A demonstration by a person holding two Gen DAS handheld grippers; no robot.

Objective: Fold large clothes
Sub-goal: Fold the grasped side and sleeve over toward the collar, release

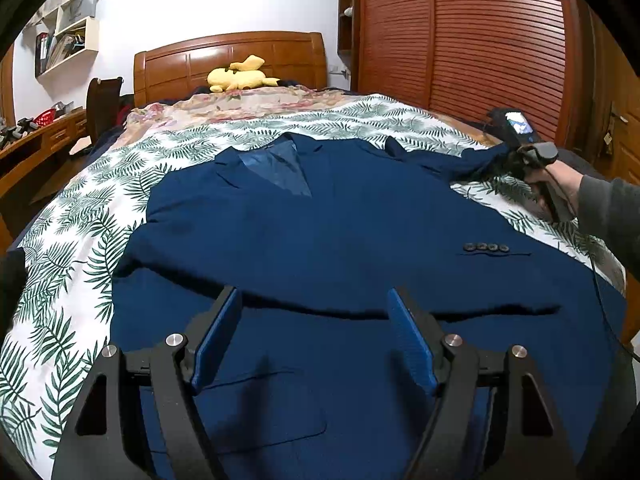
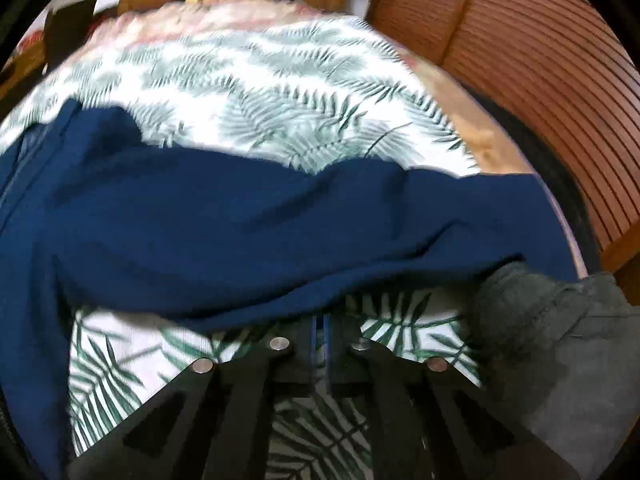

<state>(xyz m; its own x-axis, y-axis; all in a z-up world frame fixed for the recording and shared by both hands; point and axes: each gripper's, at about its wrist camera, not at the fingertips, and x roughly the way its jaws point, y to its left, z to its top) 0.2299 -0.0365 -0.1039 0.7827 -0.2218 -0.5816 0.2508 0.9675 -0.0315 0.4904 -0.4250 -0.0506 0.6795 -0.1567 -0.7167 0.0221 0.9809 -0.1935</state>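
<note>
A navy blue suit jacket [image 1: 320, 232] lies front-up on the bed, collar toward the headboard, with one sleeve folded across its lower part, cuff buttons [image 1: 486, 247] at the right. My left gripper [image 1: 314, 300] is open and empty just above the jacket's lower front. My right gripper [image 1: 496, 164] is at the jacket's far right shoulder. In the right wrist view it [image 2: 320, 318] is shut on the edge of the jacket's sleeve [image 2: 280, 224], which drapes across the view.
The bed has a white fern-print sheet [image 1: 76, 248] and a floral cover at the far end. A yellow plush toy [image 1: 240, 76] lies by the wooden headboard [image 1: 228, 60]. A wooden wardrobe [image 1: 480, 32] stands right; a desk [image 1: 36, 144] and shelves left.
</note>
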